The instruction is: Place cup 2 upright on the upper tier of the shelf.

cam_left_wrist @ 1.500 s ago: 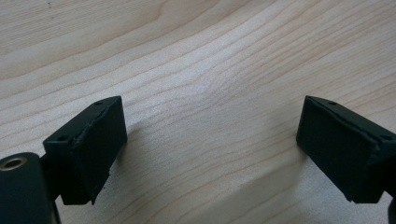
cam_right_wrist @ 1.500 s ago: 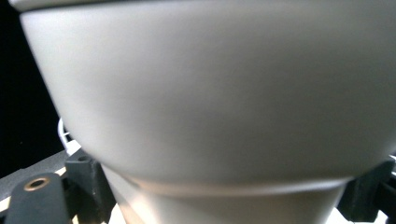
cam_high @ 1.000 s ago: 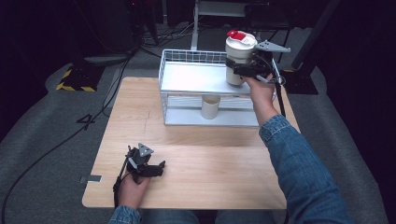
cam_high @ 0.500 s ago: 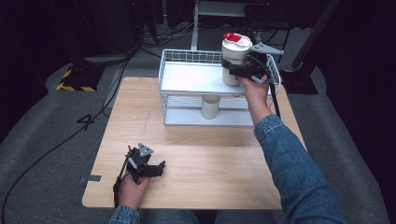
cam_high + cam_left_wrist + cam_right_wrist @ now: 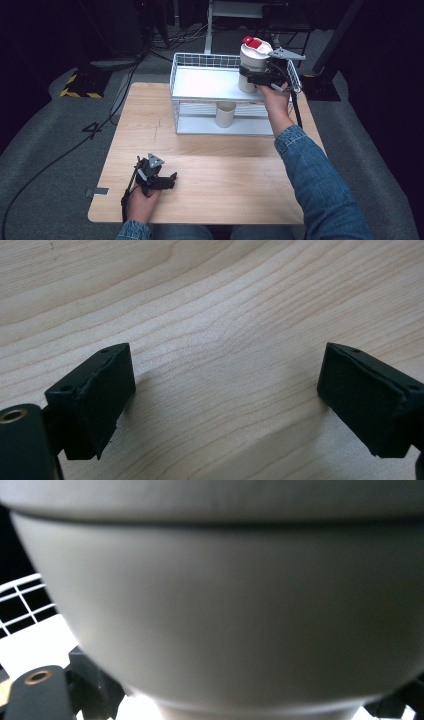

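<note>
At lower left the left gripper [image 5: 159,181] rests on the table [image 5: 235,190], jaws apart on nothing; at upper right the right gripper [image 5: 257,78] clamps the white cup [image 5: 251,67] on the rack [image 5: 205,85].

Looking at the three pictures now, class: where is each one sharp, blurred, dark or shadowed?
High view: pale wooden table evenly lit, surroundings almost black. Left gripper view: wood grain sharp, soft shadows beside the black jaws. Right gripper view: tall white cup with a red-marked lid looms close and blurred; white wire rack is crisper.
</note>
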Demonstrator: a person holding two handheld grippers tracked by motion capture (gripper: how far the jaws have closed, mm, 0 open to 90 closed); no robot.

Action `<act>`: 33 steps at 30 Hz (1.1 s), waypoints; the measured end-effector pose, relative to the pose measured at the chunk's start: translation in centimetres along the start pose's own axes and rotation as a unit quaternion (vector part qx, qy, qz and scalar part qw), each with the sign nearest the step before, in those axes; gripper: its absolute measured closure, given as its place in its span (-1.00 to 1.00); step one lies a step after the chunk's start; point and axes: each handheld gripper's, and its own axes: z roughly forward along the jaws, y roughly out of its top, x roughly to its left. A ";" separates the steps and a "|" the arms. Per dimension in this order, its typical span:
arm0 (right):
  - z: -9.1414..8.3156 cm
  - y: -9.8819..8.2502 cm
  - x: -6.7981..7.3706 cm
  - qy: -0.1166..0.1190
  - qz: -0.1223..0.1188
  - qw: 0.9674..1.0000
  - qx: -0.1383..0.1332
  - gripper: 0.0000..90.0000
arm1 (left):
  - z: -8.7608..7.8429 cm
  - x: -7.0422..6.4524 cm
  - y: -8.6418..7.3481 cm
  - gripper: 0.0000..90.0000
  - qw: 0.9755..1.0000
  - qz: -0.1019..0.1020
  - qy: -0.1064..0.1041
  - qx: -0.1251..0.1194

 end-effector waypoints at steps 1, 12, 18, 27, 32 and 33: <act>0.0 0.0 0.0 -0.001 -0.002 1.000 0.002 -0.71 | 0.0 0.0 0.0 -0.80 1.000 0.000 0.000 0.000; -0.1 0.2 0.1 -0.012 -0.015 1.000 0.005 -0.74 | 0.0 0.0 0.0 -0.80 1.000 0.000 0.000 0.000; -0.8 0.4 -0.1 -0.013 -0.003 1.000 0.008 -0.89 | 0.0 0.1 0.0 -0.80 1.000 0.004 0.001 0.001; -3.2 0.7 0.4 -0.020 -0.019 0.999 0.024 -0.96 | 0.0 0.1 0.0 -0.80 1.000 0.004 0.001 0.001; -4.7 0.7 0.9 -0.024 -0.022 0.999 0.033 -0.96 | 0.0 0.0 0.0 -0.80 1.000 0.004 0.001 0.001; -4.9 0.7 1.0 -0.024 -0.024 0.999 0.033 -0.96 | 0.0 0.0 0.0 -0.80 1.000 0.004 0.001 0.001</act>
